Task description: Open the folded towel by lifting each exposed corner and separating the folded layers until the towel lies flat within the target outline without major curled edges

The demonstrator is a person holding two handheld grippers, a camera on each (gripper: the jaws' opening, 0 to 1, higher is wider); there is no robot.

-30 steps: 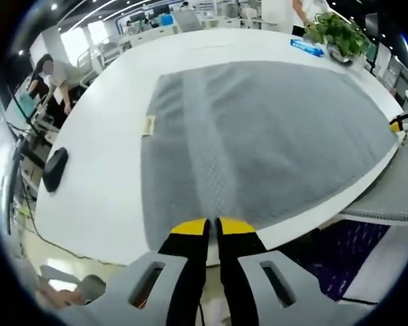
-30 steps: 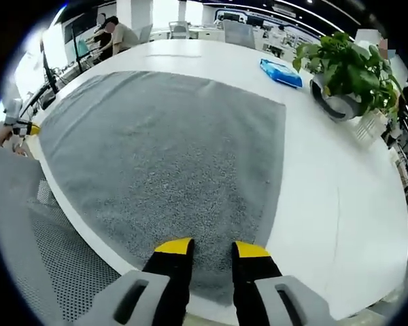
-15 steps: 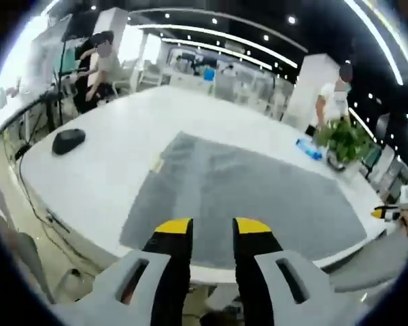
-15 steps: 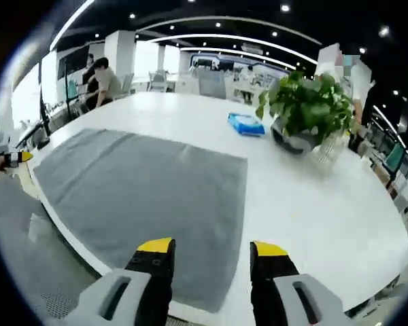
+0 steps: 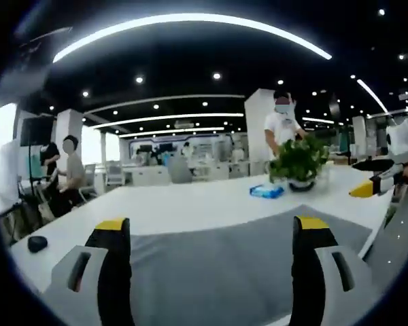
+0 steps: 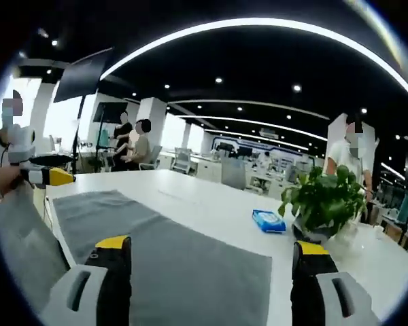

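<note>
- Your left gripper (image 5: pixel 212 224) hovers above the white table (image 5: pixel 190 202) with its jaws spread wide, gripping nothing.
- Your right gripper (image 6: pixel 211 244) is likewise wide open and empty.
- The grey towel (image 6: pixel 183 265) lies spread flat on the table beneath both grippers.
- A potted plant (image 6: pixel 324 204) and a blue packet (image 6: pixel 268 221) sit beyond the towel's far edge.
- People stand in the office behind.

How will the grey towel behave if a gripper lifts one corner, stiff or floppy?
Probably floppy: the grey towel lies flush on the white table with no edge standing up, so a lifted corner would likely drape and drag the rest along. Its nubbly pile suggests some grip rather than slipperiness. Spread this wide, it looks light for its area, though thickness is hard to judge.
</note>
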